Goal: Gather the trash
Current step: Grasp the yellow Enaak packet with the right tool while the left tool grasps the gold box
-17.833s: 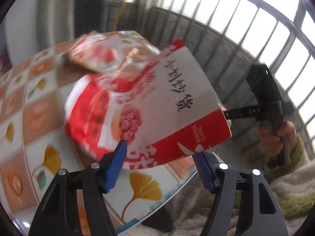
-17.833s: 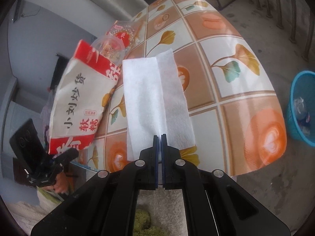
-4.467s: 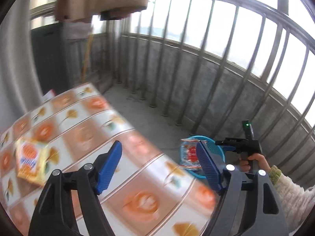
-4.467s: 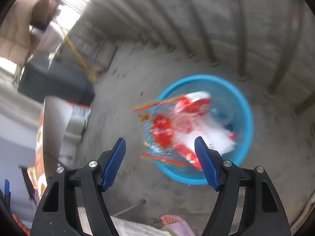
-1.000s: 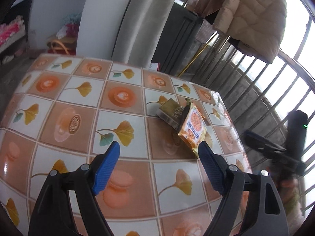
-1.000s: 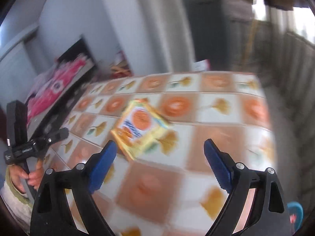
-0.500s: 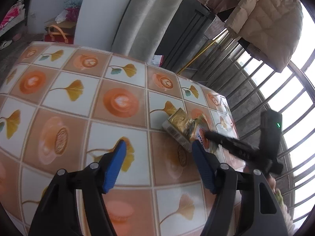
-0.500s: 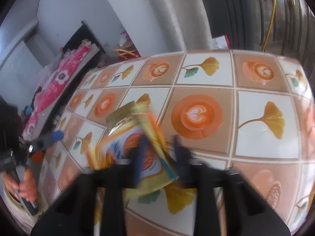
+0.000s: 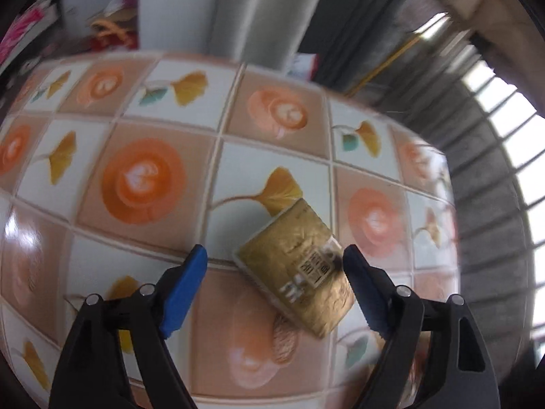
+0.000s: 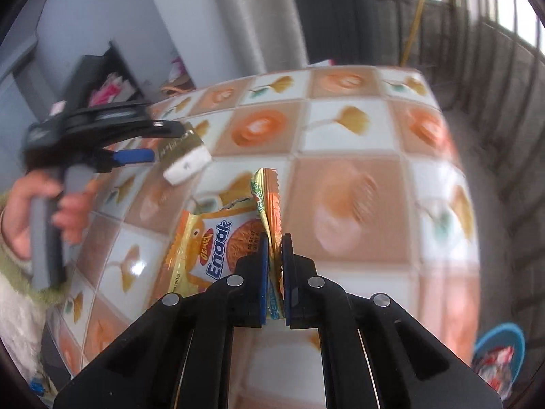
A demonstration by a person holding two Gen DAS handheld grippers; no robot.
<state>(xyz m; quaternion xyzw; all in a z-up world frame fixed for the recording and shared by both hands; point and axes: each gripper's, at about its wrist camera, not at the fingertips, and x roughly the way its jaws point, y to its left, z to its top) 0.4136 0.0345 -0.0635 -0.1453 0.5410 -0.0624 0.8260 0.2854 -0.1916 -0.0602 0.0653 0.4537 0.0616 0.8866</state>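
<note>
On the tiled table [image 9: 143,238], printed with orange cups and ginkgo leaves, lies a gold box [image 9: 299,269], flat and slanted across a tile seam. Over that box hangs the left gripper [image 9: 274,274], its jaws having just widened again; the blue pads stand apart on either side of the box, the right pad close to its corner, the left pad clear of it. Whether either pad touches the box cannot be told through the blur. From the right wrist camera the same gripper [image 10: 163,143] shows with a hand [image 10: 41,204] around its grey handle and a green-edged sleeve below, and the box [image 10: 185,160] shows a white end face.

Nearer the table's front edge than the box, the right gripper [image 10: 274,255] has just closed its jaws on a yellow snack packet [image 10: 218,238]; the pads pinch a folded, crinkled flap of it, which stands up between them, while the printed front hangs to the left above the table. Beyond the table's right edge, low on the floor, a blue bin [image 10: 500,358] holds red and white wrappers. Behind the table rise a grey curtain [image 9: 248,10] and railings.
</note>
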